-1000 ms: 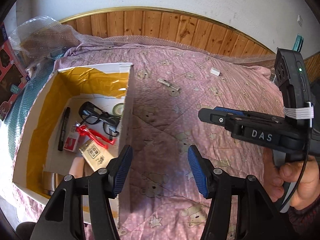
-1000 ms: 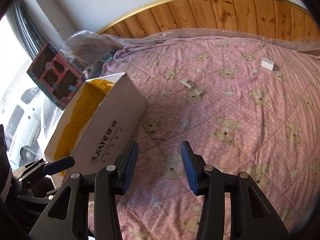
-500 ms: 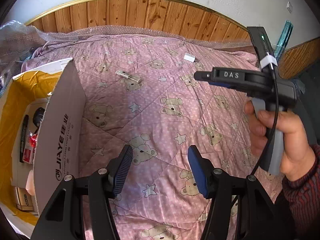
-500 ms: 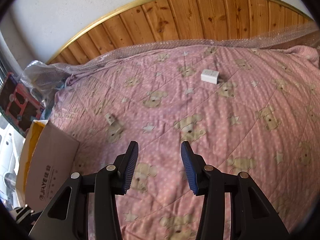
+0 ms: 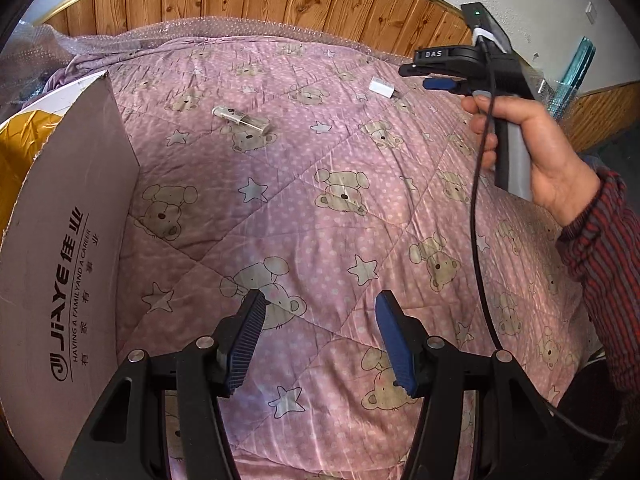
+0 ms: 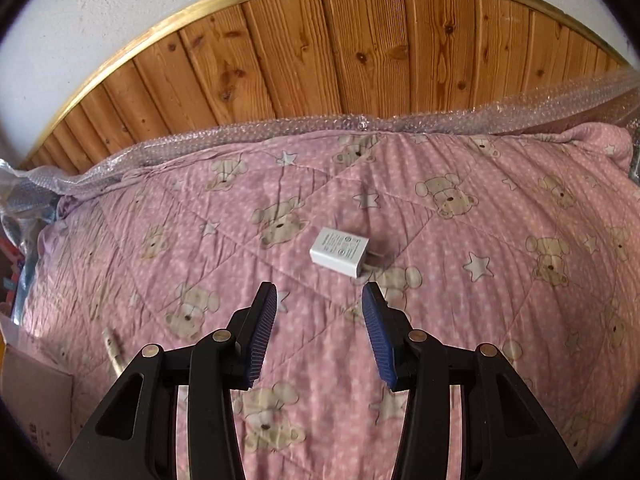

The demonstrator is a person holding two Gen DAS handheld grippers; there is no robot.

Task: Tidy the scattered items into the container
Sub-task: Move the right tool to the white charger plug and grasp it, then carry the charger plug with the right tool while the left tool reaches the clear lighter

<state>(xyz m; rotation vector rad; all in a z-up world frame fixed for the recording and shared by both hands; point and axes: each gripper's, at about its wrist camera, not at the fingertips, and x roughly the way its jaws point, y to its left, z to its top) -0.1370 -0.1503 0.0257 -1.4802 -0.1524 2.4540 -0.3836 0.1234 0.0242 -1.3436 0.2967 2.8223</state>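
A white charger plug lies on the pink bear-print quilt, just beyond my right gripper, which is open and empty. In the left wrist view the same charger sits far back, beside the right gripper held in a hand. A small clear tube lies on the quilt at mid-left; it shows again as a pale tube low left. My left gripper hangs open and empty above the quilt. The cardboard box stands at the left, its inside mostly hidden.
The quilt covers a bed against a wooden headboard wall. Bubble wrap runs along the bed's far edge. A person's hand and striped sleeve reach in from the right.
Both grippers swung right, away from the box. The box's contents left the left wrist view. The right gripper closed in on the charger, which now lies just past its fingertips.
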